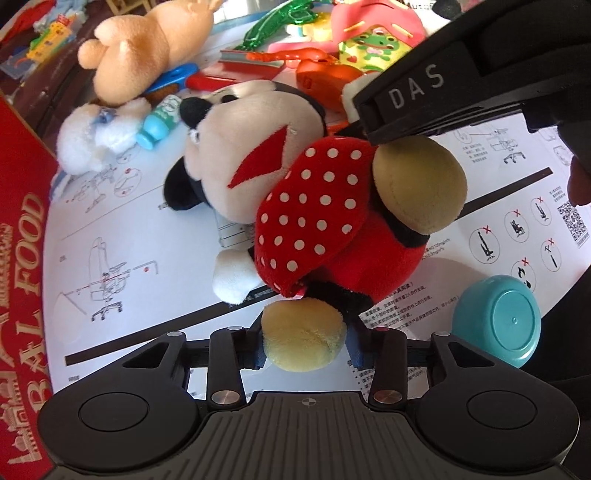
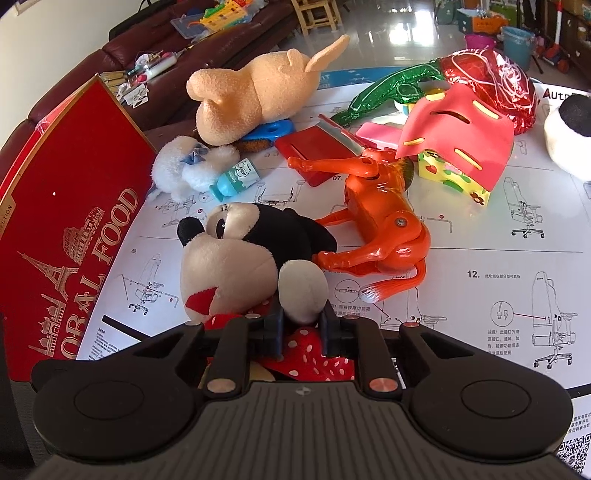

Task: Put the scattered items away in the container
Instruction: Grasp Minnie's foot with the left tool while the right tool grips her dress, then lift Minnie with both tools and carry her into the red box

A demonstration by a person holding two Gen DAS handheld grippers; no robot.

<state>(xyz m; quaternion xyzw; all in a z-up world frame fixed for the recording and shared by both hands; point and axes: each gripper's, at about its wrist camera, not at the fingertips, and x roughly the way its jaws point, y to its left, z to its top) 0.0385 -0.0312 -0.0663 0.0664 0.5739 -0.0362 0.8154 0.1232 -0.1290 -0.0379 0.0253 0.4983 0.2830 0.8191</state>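
I have both tools on the mouse doll (image 1: 314, 206), which lies on the big instruction sheet (image 2: 480, 258) that covers the bench. My left hand-held gripper (image 1: 304, 345) is closed on one yellow foot (image 1: 303, 336); my right hand-held gripper (image 2: 301, 326) pinches the other foot (image 2: 301, 293) between narrow jaws. The red box (image 2: 74, 236) stands at nine o'clock from the doll in the right wrist view. An orange toy horse (image 2: 376, 229) lies at two o'clock, just beside the doll's head, with a tan plush (image 2: 255, 92) at twelve and a white plush (image 2: 184, 171) at eleven. A teal cap (image 1: 496, 325) sits at four o'clock in the left wrist view. Beyond the bench I see a dark brown sofa (image 2: 155, 40) with small clutter and a glossy tiled floor (image 2: 388, 33).
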